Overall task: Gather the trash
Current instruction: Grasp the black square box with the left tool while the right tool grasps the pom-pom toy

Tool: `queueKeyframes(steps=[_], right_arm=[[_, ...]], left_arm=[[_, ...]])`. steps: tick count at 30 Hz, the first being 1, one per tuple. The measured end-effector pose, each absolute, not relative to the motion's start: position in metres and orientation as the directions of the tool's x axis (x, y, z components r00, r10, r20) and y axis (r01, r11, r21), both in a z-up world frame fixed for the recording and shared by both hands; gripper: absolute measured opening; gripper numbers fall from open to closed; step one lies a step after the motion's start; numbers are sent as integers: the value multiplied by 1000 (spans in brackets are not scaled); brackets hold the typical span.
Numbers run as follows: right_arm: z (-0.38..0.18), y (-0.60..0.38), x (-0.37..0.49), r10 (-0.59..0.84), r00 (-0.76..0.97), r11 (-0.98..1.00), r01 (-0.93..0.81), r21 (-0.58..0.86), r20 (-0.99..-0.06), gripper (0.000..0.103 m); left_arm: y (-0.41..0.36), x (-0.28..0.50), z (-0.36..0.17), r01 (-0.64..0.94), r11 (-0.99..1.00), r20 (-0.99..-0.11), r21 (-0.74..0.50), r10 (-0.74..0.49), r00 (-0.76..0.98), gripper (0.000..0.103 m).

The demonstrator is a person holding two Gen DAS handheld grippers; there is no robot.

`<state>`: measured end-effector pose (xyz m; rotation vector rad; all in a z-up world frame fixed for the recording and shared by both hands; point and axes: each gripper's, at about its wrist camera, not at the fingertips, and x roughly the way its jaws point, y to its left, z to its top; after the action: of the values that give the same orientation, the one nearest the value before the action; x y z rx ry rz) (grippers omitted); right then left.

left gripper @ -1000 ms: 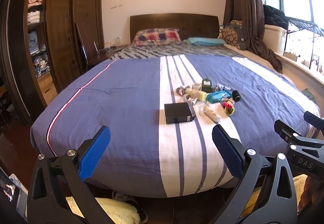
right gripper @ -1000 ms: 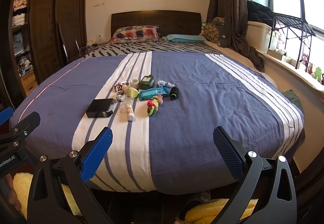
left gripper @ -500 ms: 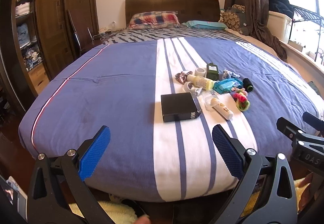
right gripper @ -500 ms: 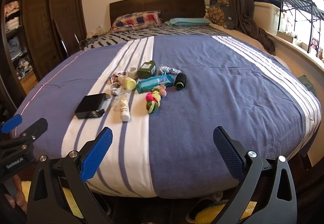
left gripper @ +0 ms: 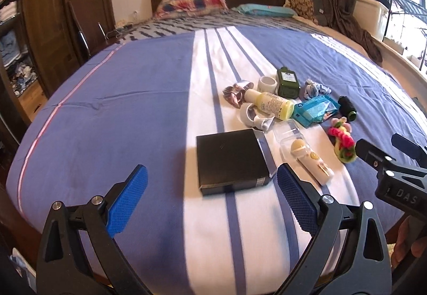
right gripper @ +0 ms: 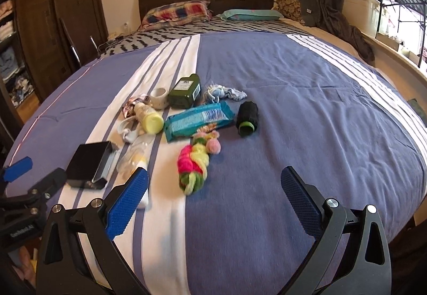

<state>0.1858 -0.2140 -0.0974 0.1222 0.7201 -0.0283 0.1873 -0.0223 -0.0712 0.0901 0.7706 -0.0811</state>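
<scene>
Both claws, left gripper (left gripper: 210, 199) and right gripper (right gripper: 214, 200), spread and empty; teal wrapper (right gripper: 198, 121) judged light, crinkly, best pinched at its edge.

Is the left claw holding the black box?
No, the left claw is open and empty, with the black box lying on the bed ahead of it.

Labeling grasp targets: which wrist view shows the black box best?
Left wrist. The black box lies centered just ahead of the open left tool, top and front edge fully visible. In the right wrist view it sits small at the left edge, seen obliquely.
</scene>
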Motion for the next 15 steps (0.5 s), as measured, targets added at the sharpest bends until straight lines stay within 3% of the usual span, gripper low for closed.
queueKeyframes(steps=[7,12,14,15], right_arm=[[-111,-213,214,63,721,989,47,139,-690,74],[-127,-208,228,72,693,990,40,138,-717,67],[-131,-207,229,49,699,992,47,114,-714,61],[-131,-209,228,38,704,993,53,107,-709,52]], left_arm=[[-30,227,-91,92,994,-744,57,-19,667,89],[-34,241,-106,102,994,-779,39,-34,627,87],[-35,246,-115,103,994,-795,40,-31,606,84],[-35,248,-118,108,994,-799,27,-43,600,82]])
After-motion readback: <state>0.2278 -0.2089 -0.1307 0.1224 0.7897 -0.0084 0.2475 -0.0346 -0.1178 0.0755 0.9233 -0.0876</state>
